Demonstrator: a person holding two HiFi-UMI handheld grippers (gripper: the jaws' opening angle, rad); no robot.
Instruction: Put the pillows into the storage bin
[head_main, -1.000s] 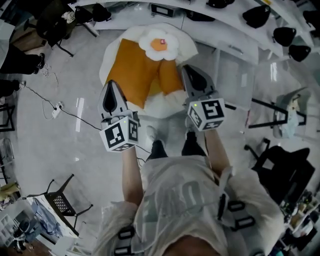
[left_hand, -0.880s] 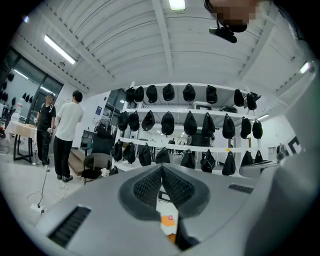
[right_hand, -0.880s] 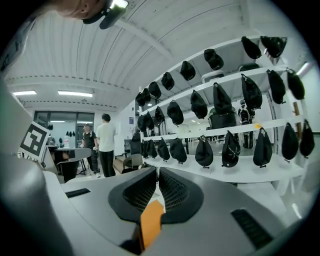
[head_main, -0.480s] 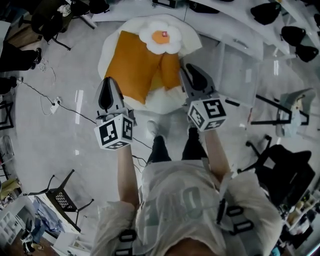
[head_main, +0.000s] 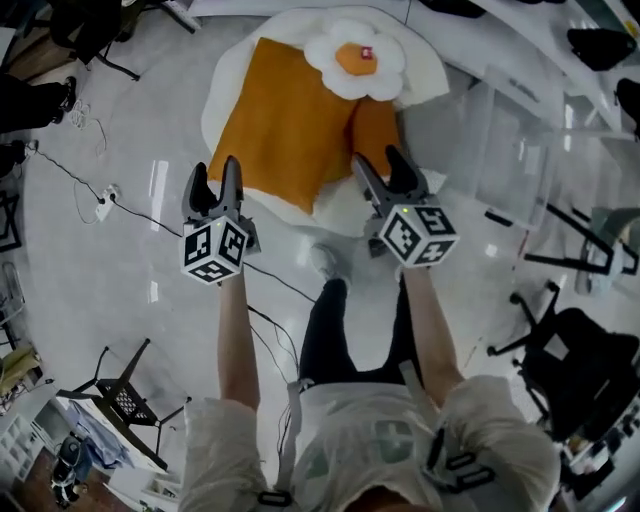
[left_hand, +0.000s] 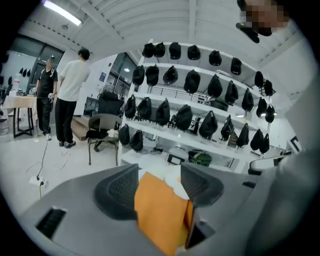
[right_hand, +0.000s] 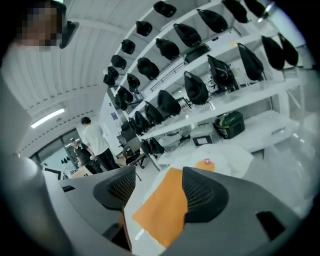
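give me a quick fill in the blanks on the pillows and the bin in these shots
1. The big flat pillow lying on the white cushion is ___ in colour.
2. The flower-shaped pillow has an orange centre and ___ petals.
3. In the head view, the clear storage bin stands on the floor to the ___ of the pillows.

Missing words: orange; white; right

Nothing legible: the red tag (head_main: 366, 52) on the flower pillow (head_main: 328, 50) is too small to read.
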